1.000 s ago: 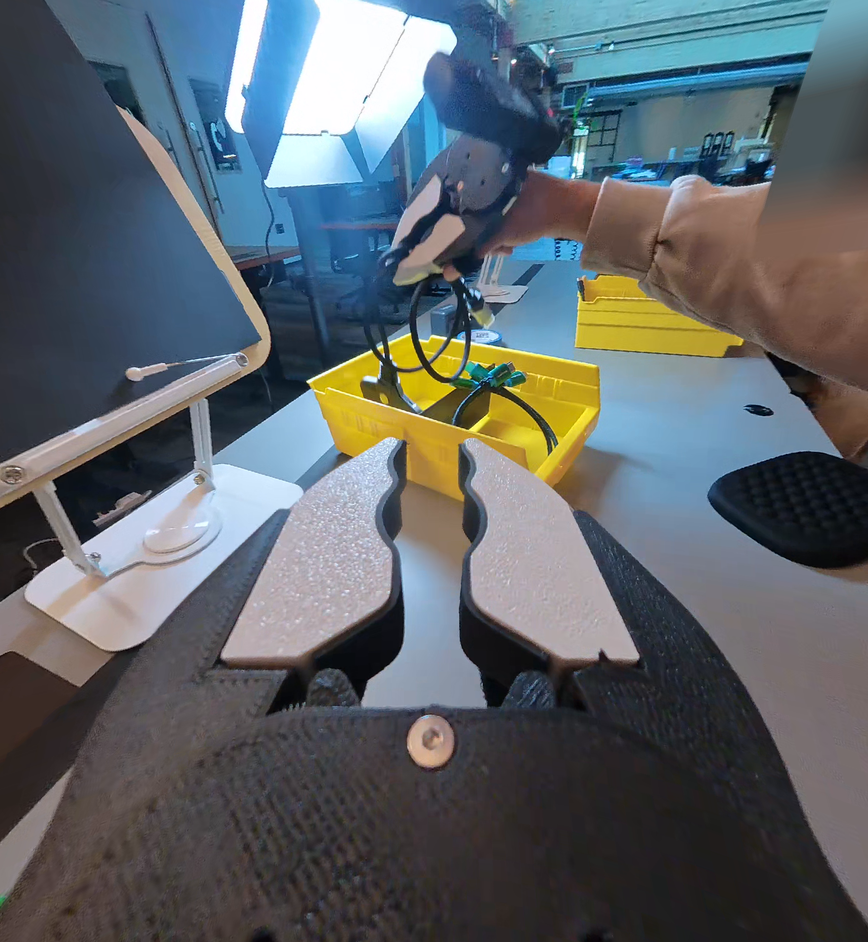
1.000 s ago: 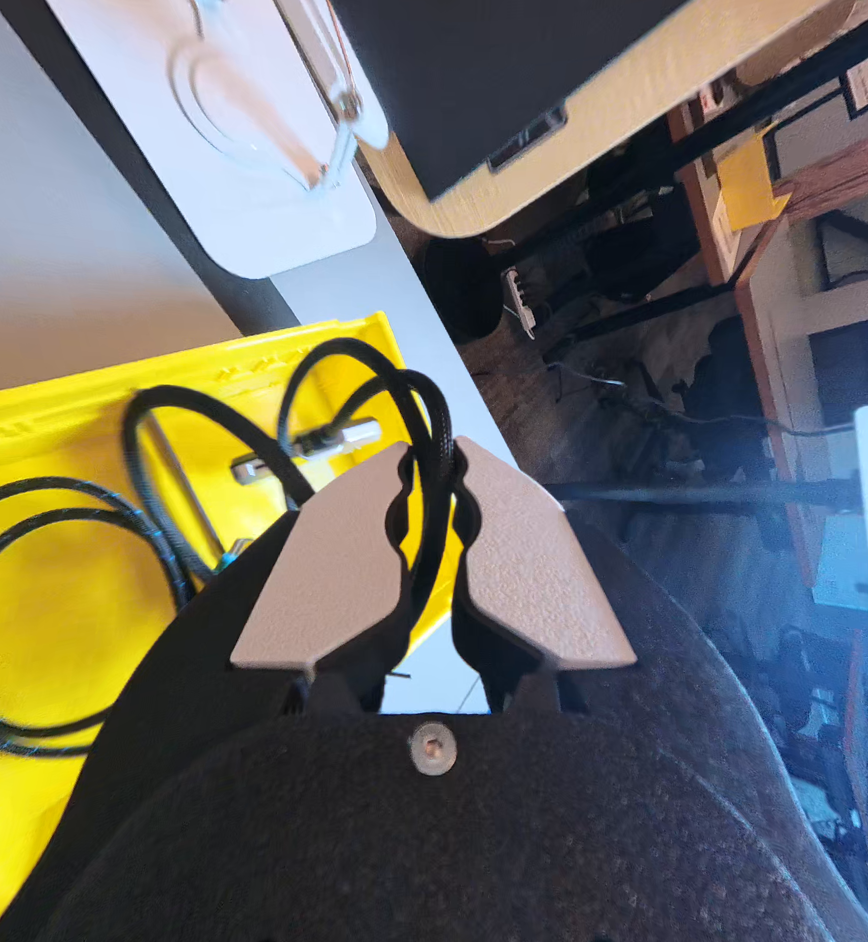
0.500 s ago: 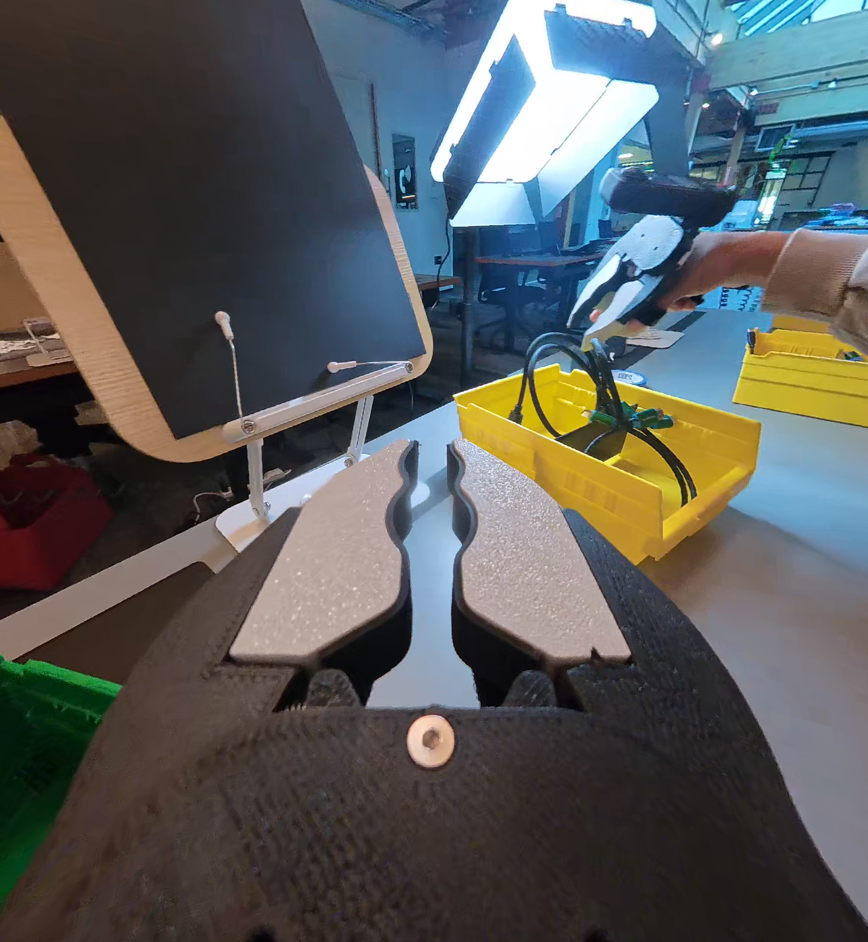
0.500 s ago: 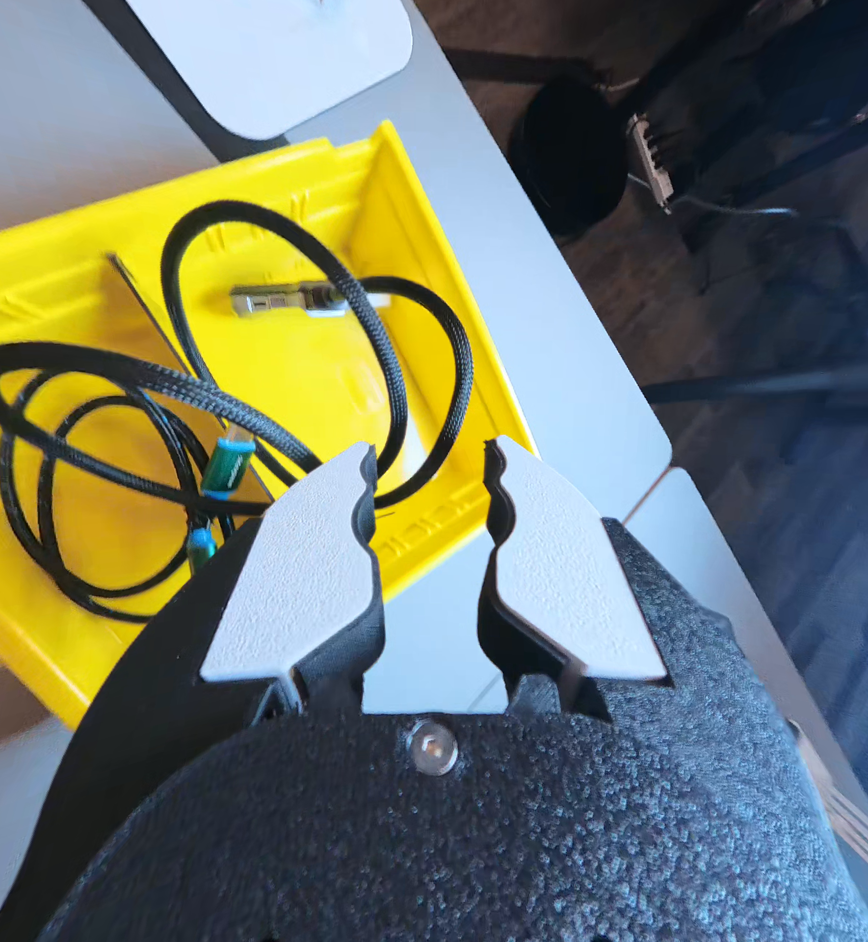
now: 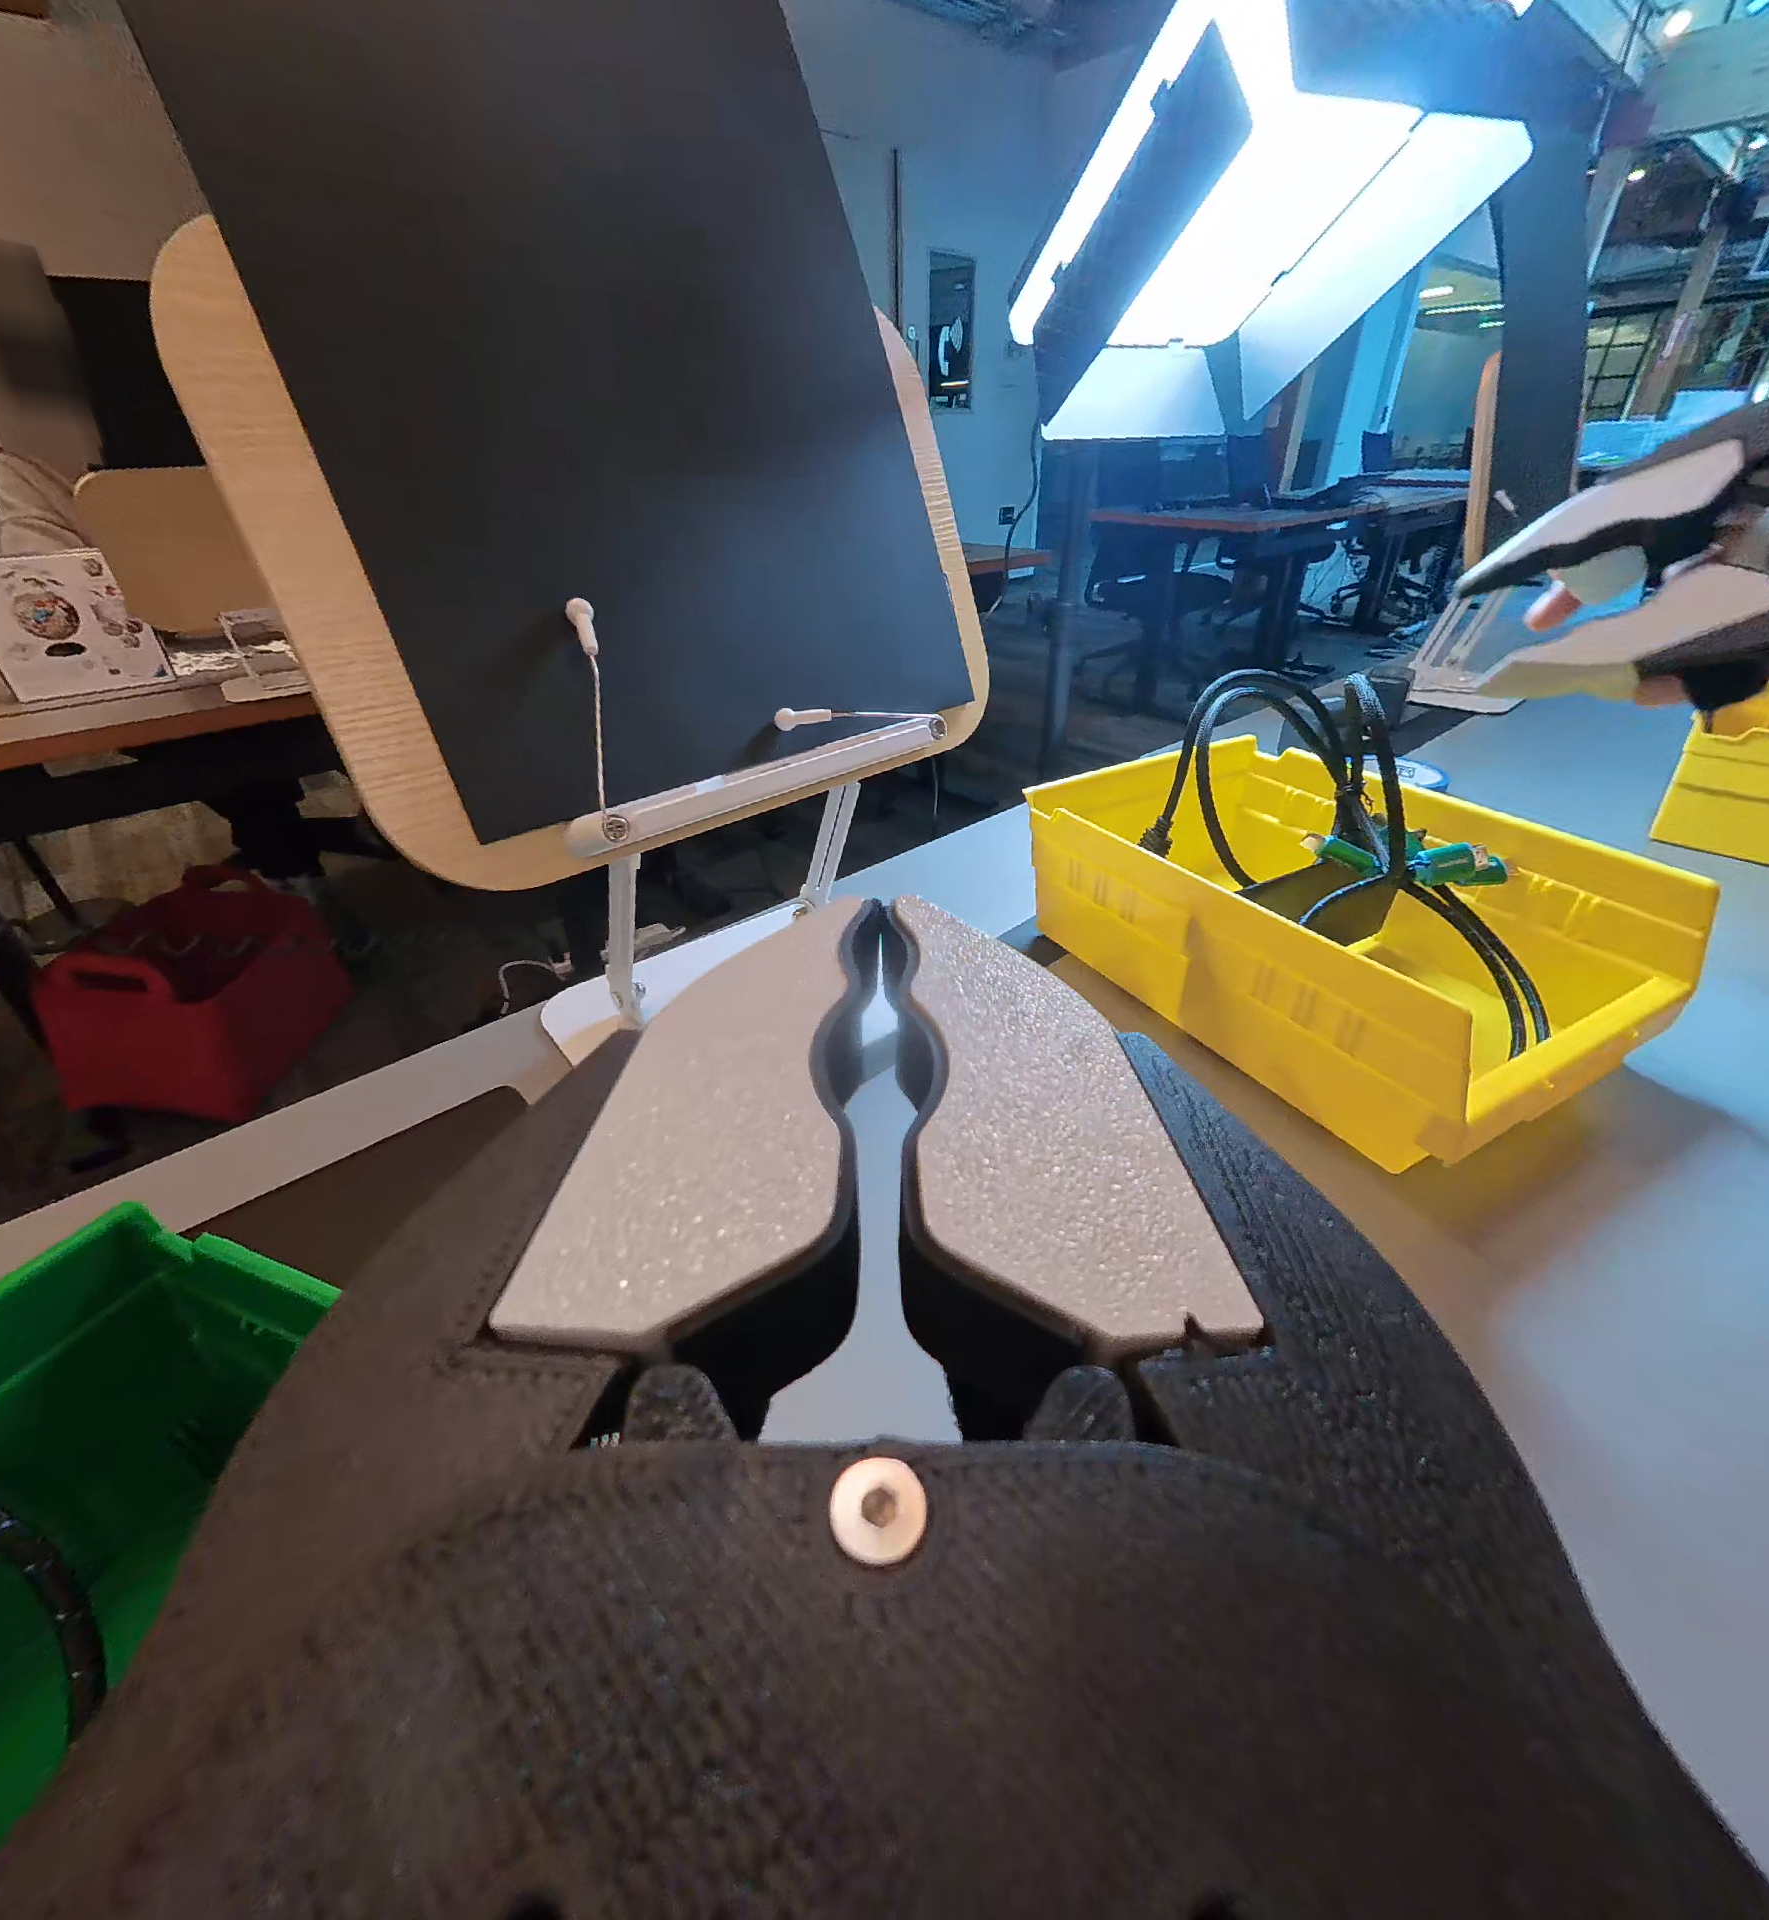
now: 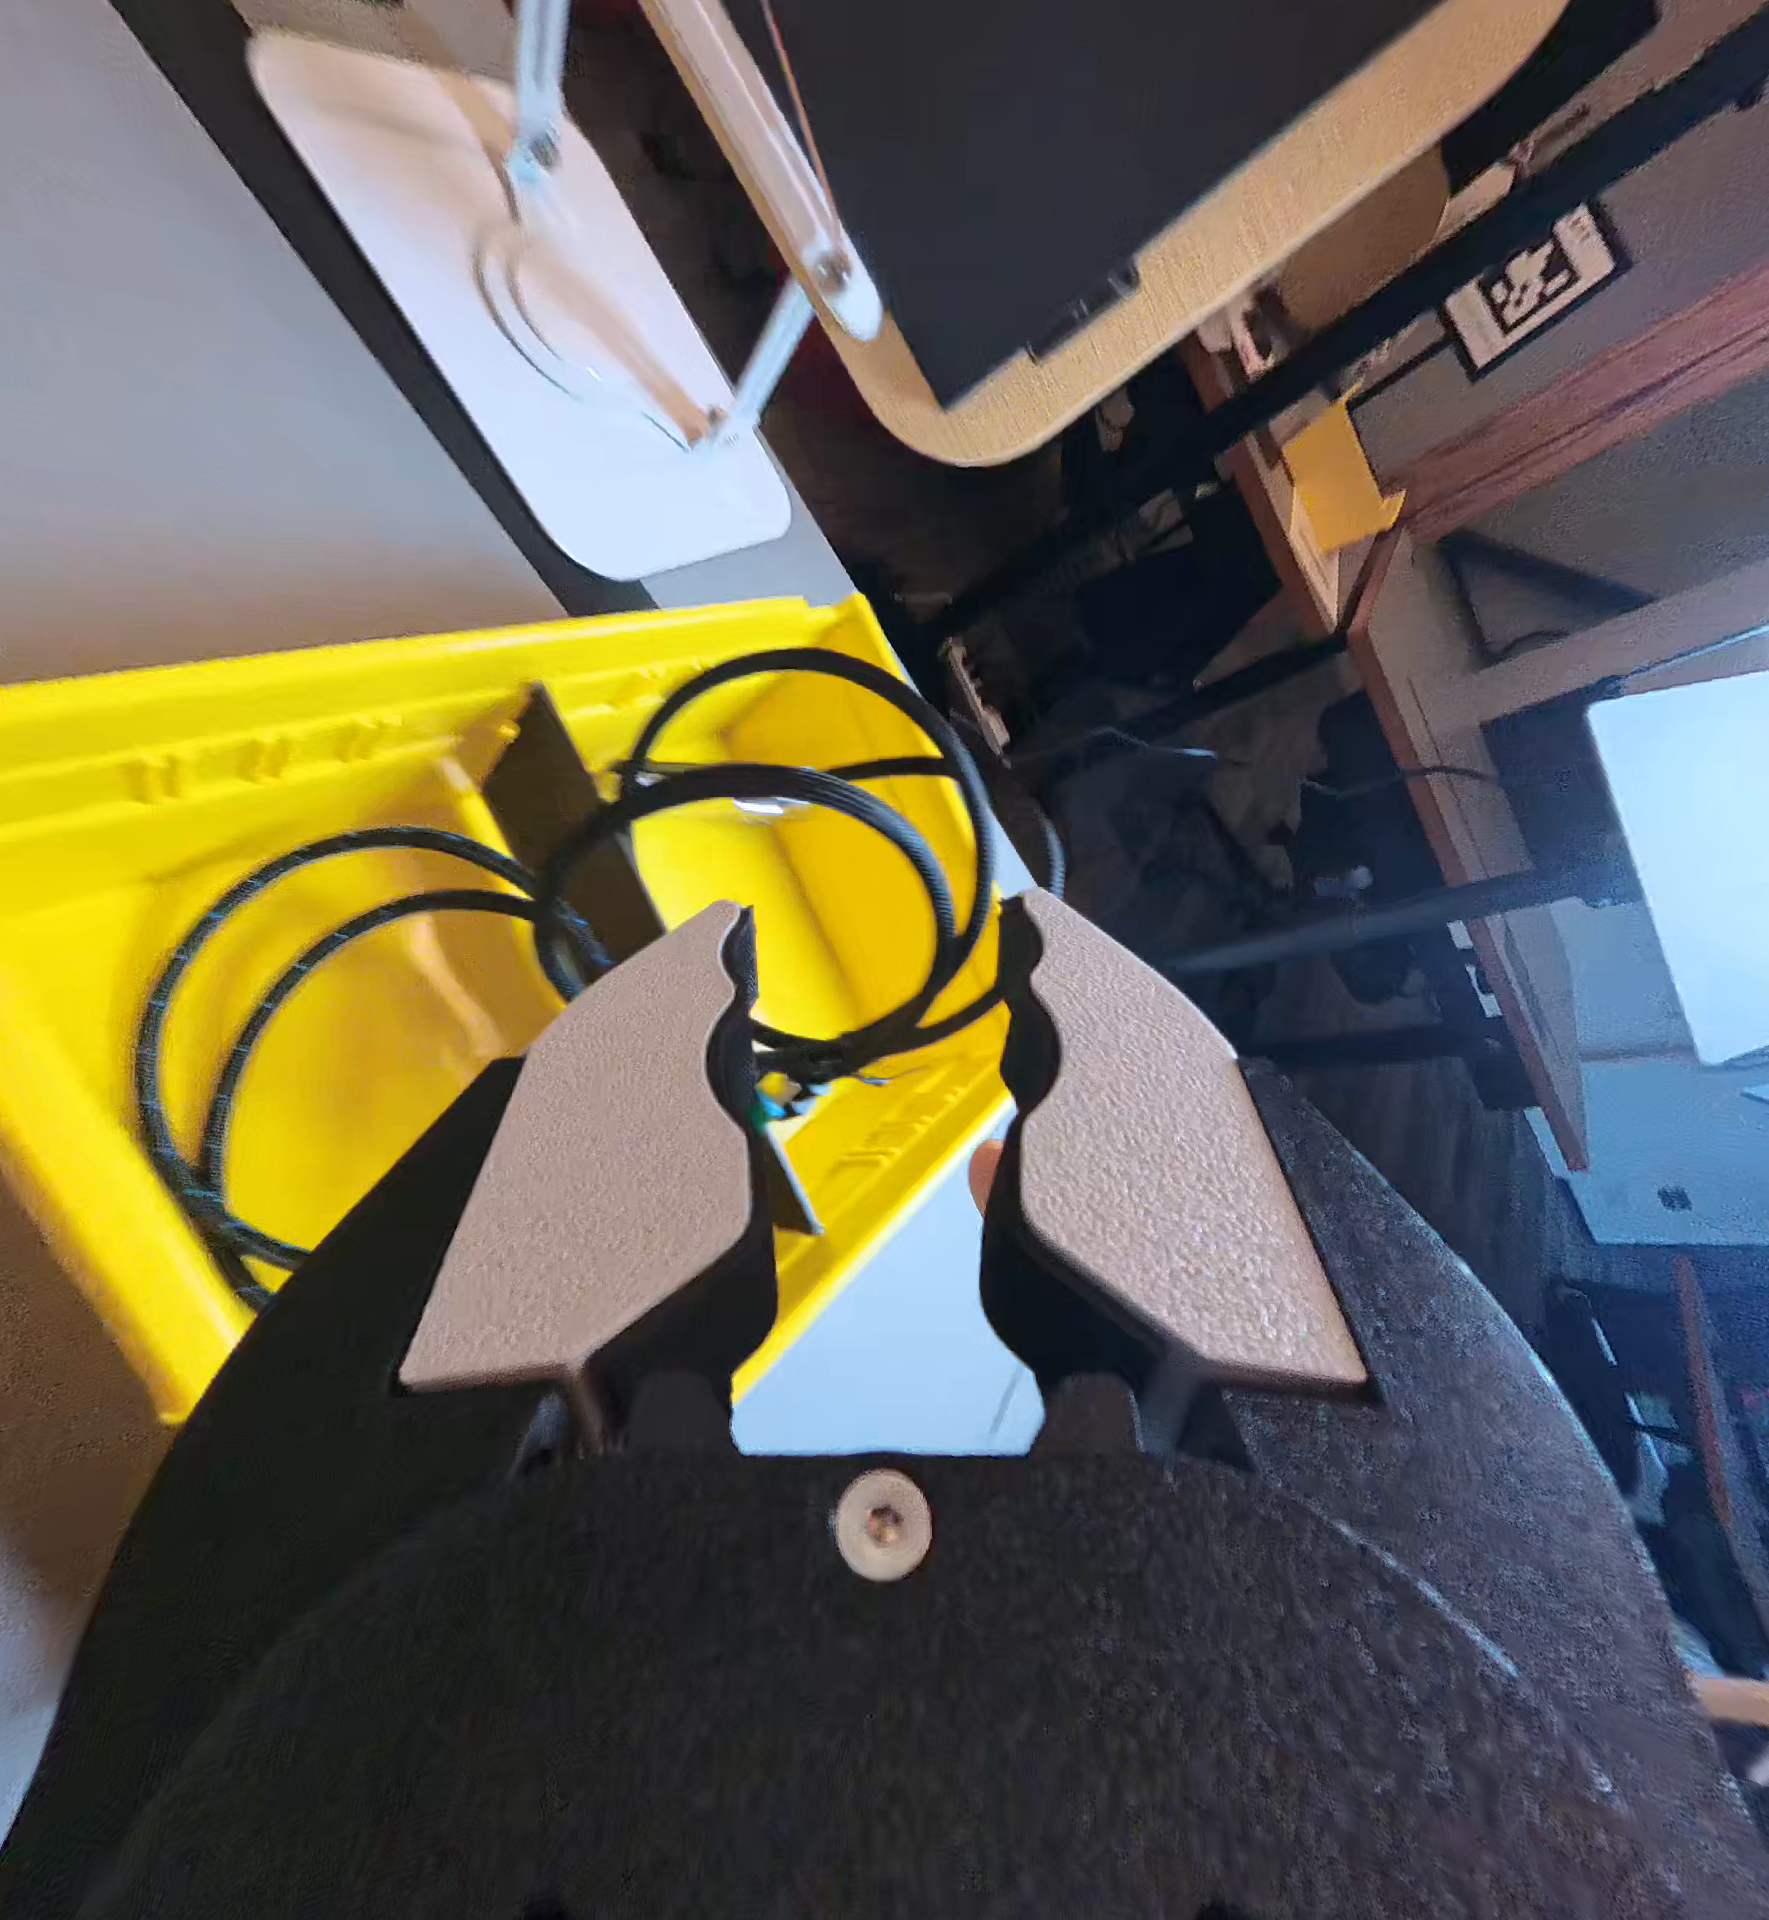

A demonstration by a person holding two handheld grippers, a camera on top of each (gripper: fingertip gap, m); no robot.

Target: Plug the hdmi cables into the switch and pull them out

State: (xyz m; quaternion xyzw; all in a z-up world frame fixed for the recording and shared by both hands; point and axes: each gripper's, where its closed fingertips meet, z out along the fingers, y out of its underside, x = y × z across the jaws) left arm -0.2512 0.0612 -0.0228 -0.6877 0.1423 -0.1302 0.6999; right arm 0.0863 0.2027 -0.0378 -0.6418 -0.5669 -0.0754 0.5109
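Several black braided HDMI cables [image 5: 1368, 769] with green plugs [image 5: 1456, 862] lie coiled in a yellow bin [image 5: 1275, 997] on the grey table. A flat black piece [image 5: 1306, 896] lies among them. My left gripper [image 5: 882, 920] is shut and empty, low over the table, left of the bin. My right gripper [image 6: 885, 914] is open and empty above the bin [image 6: 132, 748], over the cable loops [image 6: 947, 790]. It also shows in the left wrist view [image 5: 1628, 592], held above the bin's far end. A green plug [image 6: 771, 1107] peeks out between its fingers.
A black board [image 5: 547, 416] on a white stand [image 6: 547, 364] leans over the table's far edge, left of the bin. A green bin [image 5: 80, 1351] is at the near left. A second yellow bin [image 5: 1753, 779] stands at the far right. A bright light panel [image 5: 1275, 208] hangs behind. Left tips to right tips: about 35 cm.
My right gripper opened and let go of the black cable, which dropped into the yellow bin. My left gripper closed and swung left, so the bin now sits to its right.
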